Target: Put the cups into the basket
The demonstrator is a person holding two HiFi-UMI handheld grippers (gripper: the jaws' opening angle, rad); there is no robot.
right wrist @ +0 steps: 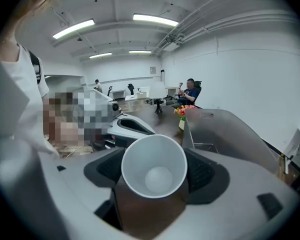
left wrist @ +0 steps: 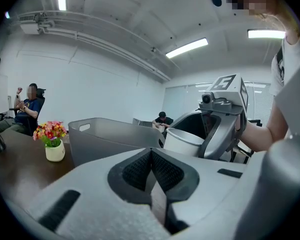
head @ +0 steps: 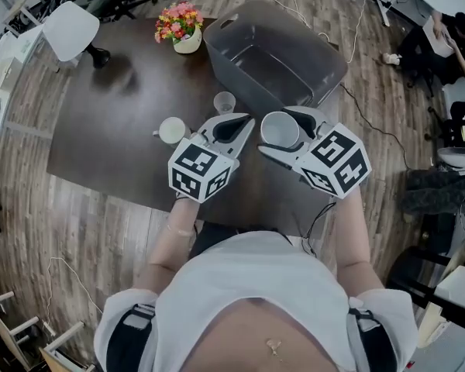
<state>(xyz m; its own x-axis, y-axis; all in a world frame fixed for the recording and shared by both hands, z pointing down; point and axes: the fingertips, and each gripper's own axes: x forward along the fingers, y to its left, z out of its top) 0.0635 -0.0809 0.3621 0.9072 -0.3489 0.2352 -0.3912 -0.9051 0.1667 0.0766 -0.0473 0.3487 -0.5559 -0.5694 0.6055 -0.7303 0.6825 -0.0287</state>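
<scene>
On table (head: 101, 134): white cup (head: 170, 130), clear cup (head: 224, 101), one basket (head: 325, 62); right tool (head: 285, 134) grasps third cup (right wrist: 154, 166); left tool (left wrist: 151, 174) clenched.

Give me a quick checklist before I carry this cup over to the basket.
1. Held cup between the right hand-held gripper's jaws: ok.
2. Grip firm enough: cannot tell.
3. Basket open, nothing visible inside: ok.
4. Left hand-held gripper shut, empty, beside the right one, not ahead: ok.
5. Clear cup and white table cup stand left of the route: ok.

Left tongs (left wrist: 151, 156) together, right tongs (right wrist: 155, 169) clamped
</scene>
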